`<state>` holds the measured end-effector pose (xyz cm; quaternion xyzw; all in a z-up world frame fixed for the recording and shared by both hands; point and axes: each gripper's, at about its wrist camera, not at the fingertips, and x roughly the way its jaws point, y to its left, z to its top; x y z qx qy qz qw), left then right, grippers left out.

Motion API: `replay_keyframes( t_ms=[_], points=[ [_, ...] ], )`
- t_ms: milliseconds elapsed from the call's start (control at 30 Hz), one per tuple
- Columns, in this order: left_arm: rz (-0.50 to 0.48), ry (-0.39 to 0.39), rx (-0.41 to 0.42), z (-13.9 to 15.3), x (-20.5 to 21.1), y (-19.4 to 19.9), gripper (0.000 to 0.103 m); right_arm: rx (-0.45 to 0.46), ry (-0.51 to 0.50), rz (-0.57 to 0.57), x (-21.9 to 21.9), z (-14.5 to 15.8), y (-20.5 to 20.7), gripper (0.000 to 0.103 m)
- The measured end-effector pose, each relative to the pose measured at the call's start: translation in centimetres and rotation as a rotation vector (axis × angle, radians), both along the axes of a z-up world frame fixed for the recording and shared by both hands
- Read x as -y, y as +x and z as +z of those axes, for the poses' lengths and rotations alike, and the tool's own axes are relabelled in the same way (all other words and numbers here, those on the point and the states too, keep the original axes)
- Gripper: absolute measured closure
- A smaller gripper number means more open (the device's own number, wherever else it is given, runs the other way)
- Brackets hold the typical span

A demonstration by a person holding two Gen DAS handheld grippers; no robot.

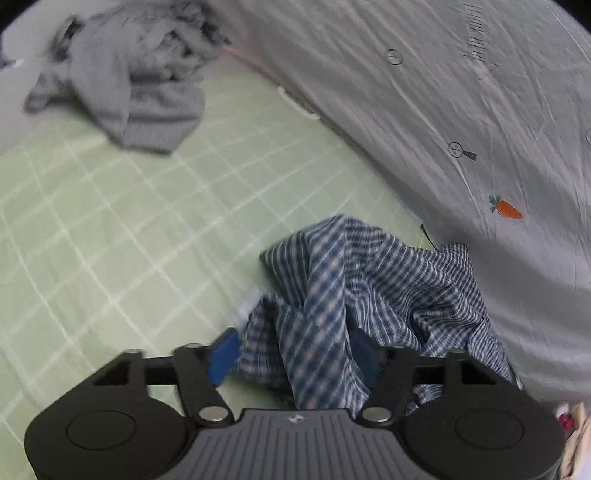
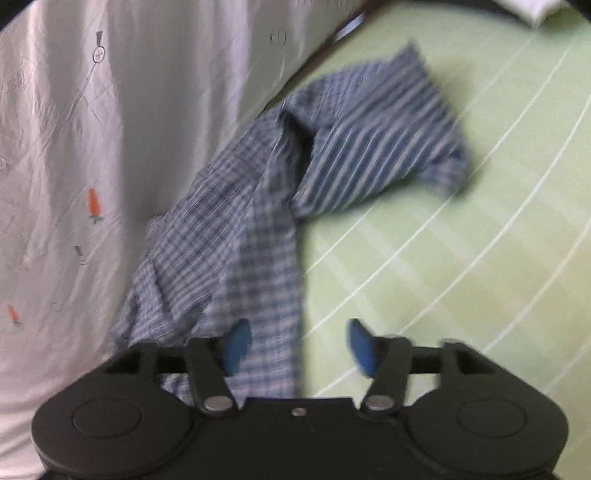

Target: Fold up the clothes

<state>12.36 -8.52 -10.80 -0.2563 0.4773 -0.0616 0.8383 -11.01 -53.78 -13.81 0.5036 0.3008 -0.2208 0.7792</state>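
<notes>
A blue and white checked shirt (image 1: pixel 354 288) lies crumpled on the green checked bed sheet (image 1: pixel 129 240), against a white quilt. My left gripper (image 1: pixel 295 350) is open, its blue fingers on either side of a bunch of the shirt's cloth. In the right wrist view the same shirt (image 2: pixel 266 192) stretches from the quilt edge across the sheet (image 2: pixel 461 258). My right gripper (image 2: pixel 299 347) is open, with a strip of the shirt lying between its blue fingers, nearer the left one. Both views are motion-blurred.
A grey knitted garment (image 1: pixel 147 99) lies heaped at the far left of the bed. A white quilt with small carrot prints (image 1: pixel 461 129) bounds the shirt's side and also shows in the right wrist view (image 2: pixel 74 166). A white pillow corner (image 2: pixel 532 9) sits far right.
</notes>
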Motion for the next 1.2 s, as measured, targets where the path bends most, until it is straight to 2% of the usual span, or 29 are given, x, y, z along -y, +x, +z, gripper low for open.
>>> replay_keyframes(
  t_ms=[33, 67, 200, 300, 400, 433, 467, 533, 567, 600, 633, 667, 733, 767, 800, 833, 900, 1000, 1067, 1200],
  points=[
    [-0.015, 0.021, 0.008, 0.2, 0.2, 0.1, 0.026, 0.014, 0.036, 0.003, -0.2, -0.6, 0.3, 0.006],
    [-0.031, 0.042, 0.015, 0.3, 0.5, 0.3, 0.026, 0.016, 0.060, -0.003, -0.6, -1.1, 0.5, 0.000],
    [-0.039, 0.076, 0.005, 0.0, 0.8, 0.6, 0.023, 0.036, 0.105, 0.014, -1.9, -2.1, 1.4, 0.000],
    [-0.055, 0.080, -0.018, -0.6, 0.9, 0.8, 0.023, 0.000, 0.060, 0.070, -2.6, -2.0, 2.7, 0.000],
    [-0.089, 0.124, -0.013, -0.7, 1.7, 1.2, 0.023, -0.066, -0.007, 0.154, -3.5, -1.5, 4.4, 0.001],
    [-0.101, 0.140, -0.010, -0.7, 2.0, 1.4, 0.023, -0.085, -0.032, 0.185, -3.9, -1.4, 5.0, 0.005],
    [-0.113, 0.154, -0.006, -0.7, 2.3, 1.7, 0.023, -0.103, -0.058, 0.216, -4.2, -1.2, 5.6, 0.018],
    [-0.137, 0.182, 0.002, -0.6, 2.8, 2.4, 0.024, -0.111, -0.076, 0.281, -4.9, -1.3, 6.4, 0.038],
    [-0.150, 0.192, 0.009, -0.6, 3.1, 2.8, 0.024, -0.115, -0.084, 0.314, -5.3, -1.3, 6.8, 0.044],
    [-0.166, 0.196, 0.019, -0.5, 3.3, 3.3, 0.028, -0.111, -0.080, 0.342, -5.5, -1.5, 7.1, 0.048],
    [-0.180, 0.200, 0.023, -0.6, 3.5, 3.8, 0.034, -0.107, -0.075, 0.370, -5.8, -1.6, 7.3, 0.061],
    [-0.193, 0.207, 0.025, -0.6, 3.7, 4.3, 0.037, -0.118, -0.080, 0.384, -5.9, -1.9, 7.5, 0.079],
    [-0.210, 0.230, 0.029, -0.6, 4.2, 5.3, 0.055, -0.134, -0.094, 0.400, -6.0, -2.3, 7.7, 0.101],
    [-0.222, 0.241, 0.040, -0.6, 4.4, 5.7, 0.062, -0.137, -0.104, 0.402, -5.9, -2.5, 7.7, 0.103],
    [-0.230, 0.251, 0.048, -0.6, 4.6, 6.1, 0.081, -0.142, -0.122, 0.396, -5.7, -2.5, 7.6, 0.103],
    [-0.233, 0.262, 0.050, -0.7, 4.7, 6.5, 0.094, -0.153, -0.160, 0.386, -5.6, -2.2, 7.3, 0.103],
    [-0.230, 0.275, 0.057, -0.7, 4.6, 7.0, 0.096, -0.177, -0.239, 0.364, -5.4, -1.7, 6.9, 0.103],
    [-0.223, 0.280, 0.082, -0.2, 4.4, 7.2, 0.099, -0.199, -0.303, 0.316, -4.5, -1.1, 5.8, 0.103],
    [-0.214, 0.291, 0.116, 0.9, 4.1, 7.2, 0.101, -0.222, -0.333, 0.283, -4.2, -0.7, 5.6, 0.103],
    [-0.201, 0.296, 0.212, 4.5, 3.3, 7.5, 0.101, -0.276, -0.471, 0.211, -3.5, 1.2, 4.6, 0.103]
  ],
)
